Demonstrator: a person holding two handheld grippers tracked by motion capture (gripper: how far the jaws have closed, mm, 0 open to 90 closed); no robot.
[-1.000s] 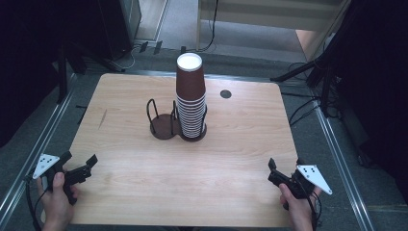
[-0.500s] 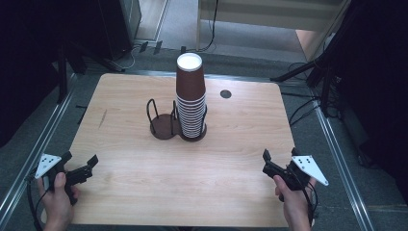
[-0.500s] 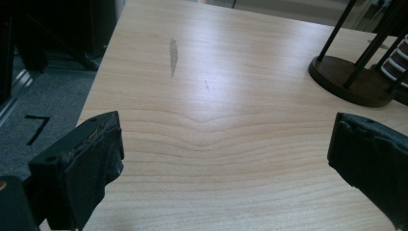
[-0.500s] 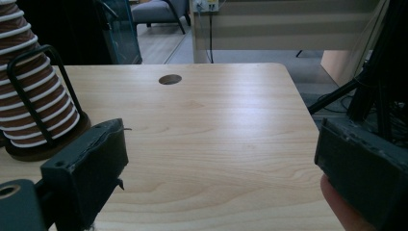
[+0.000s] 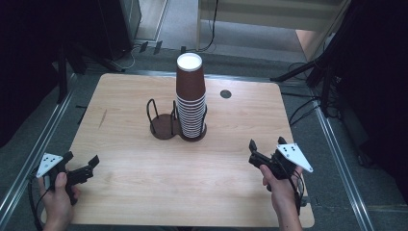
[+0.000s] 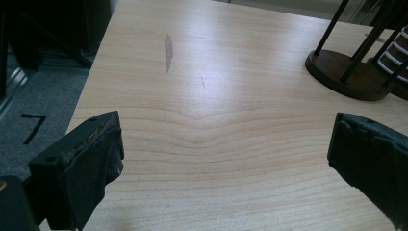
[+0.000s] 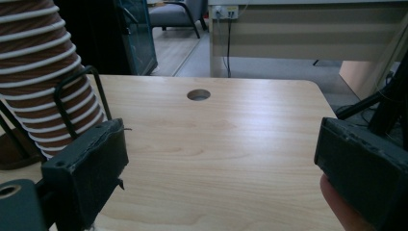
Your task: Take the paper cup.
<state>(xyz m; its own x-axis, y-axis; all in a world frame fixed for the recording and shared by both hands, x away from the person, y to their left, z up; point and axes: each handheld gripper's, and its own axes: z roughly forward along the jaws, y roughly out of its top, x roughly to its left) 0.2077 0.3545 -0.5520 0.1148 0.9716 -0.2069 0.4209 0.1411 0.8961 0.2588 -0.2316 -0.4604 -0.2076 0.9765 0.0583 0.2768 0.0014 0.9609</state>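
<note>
Pale wood grain covers the rounded rectangular desk [image 5: 144, 187], which stands on a grey floor [image 5: 48, 139] with dark equipment and cables around its far side. Near the middle of the desk, a little toward the far edge, sits a dark brown two-ring cup holder with thin black wire uprights [image 5: 163, 127]. Its left ring is bare; its right ring carries a tall stack of brown paper cups with white rims [image 5: 191, 103], standing upright, the white inside of the top cup facing up. To the right of the stack, closer to the far edge, a small round dark hole [image 5: 225, 94] is cut in the desk top.

At the near left corner a hand holds the left claw [image 5: 79, 166], which hovers over the desk edge and points toward the right and far side. In the left gripper view its two black jaws stand wide apart with nothing between them, bare wood ahead and the holder's base at the far right. At the near right, well apart from the holder, the other hand holds the right claw [image 5: 254, 153], aimed toward the cup stack. In the right gripper view its jaws are likewise spread wide and grip nothing; the stack rises at the left and the hole lies ahead.
</note>
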